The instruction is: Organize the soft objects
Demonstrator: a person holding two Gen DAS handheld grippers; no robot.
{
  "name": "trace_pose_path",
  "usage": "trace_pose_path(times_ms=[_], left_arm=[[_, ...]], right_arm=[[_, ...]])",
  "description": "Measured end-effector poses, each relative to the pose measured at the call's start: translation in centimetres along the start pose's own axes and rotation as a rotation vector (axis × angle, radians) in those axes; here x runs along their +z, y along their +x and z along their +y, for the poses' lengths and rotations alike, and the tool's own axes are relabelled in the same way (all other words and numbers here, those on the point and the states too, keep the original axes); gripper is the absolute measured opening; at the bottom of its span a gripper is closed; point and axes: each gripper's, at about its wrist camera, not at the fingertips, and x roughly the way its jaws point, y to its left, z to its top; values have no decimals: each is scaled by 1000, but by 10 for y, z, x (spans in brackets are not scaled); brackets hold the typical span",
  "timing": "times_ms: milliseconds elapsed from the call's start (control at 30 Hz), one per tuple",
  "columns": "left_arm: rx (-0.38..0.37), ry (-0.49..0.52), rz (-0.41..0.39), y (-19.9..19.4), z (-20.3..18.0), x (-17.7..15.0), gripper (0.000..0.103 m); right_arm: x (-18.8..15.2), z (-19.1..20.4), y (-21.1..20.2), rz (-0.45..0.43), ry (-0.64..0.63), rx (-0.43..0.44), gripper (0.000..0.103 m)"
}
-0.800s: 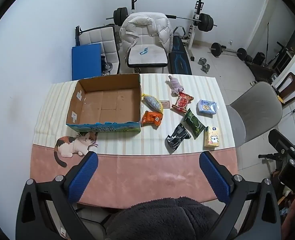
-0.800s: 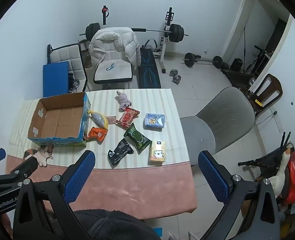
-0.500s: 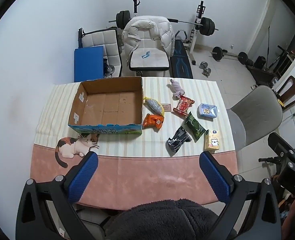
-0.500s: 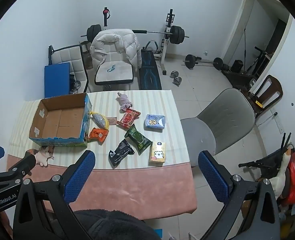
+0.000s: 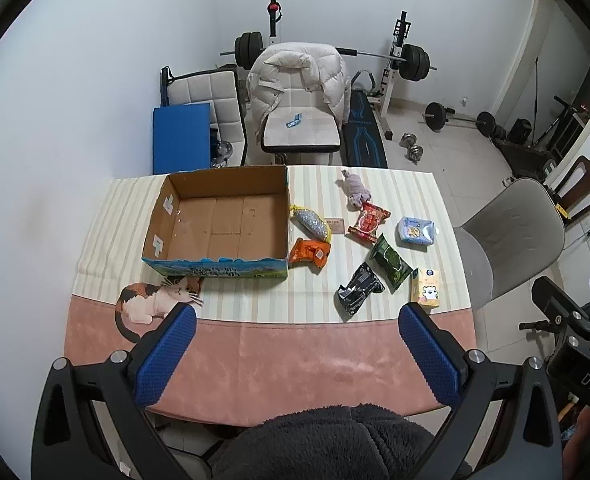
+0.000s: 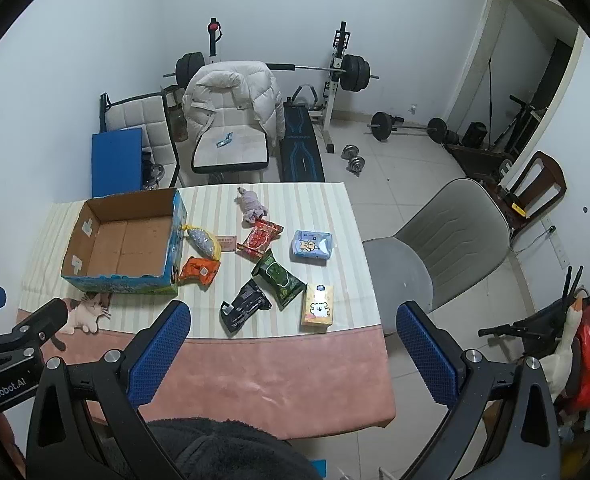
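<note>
An empty, open cardboard box stands on the left of the table. To its right lie several soft items. They include a purple plush toy, a red packet, a blue tissue pack, a green packet, a black packet, a yellow tissue pack, an orange packet and a silver pouch. My left gripper hangs open high above the table's near edge, holding nothing. My right gripper is open too, over the near right part, also holding nothing.
A calico cat shape lies flat in front of the box. A grey chair stands at the table's right side. Behind the table are a white chair with a padded jacket, a blue panel and weight-lifting gear.
In the left wrist view the table has slid slightly lower in the picture. Nothing on the table has moved, and both grippers stay open.
</note>
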Motion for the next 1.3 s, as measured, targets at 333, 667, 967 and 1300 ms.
trace_pose_path(times_ms=[333,667,967,1300], left_arm=[[-7,8,-26,-3,-1,4,103],[-6,6,-31,-4,-2,2,103],[-4,6,-30,-2,-4,7,103],[0,5,-37,-2,-1,13,103]], right_arm=[[1,-3,0,-7,10,-2,103],[1,-1,7,-7,14,-3,103],[2,2,9,-10,14,0,103],[6,5,8,-17,7,4,103]])
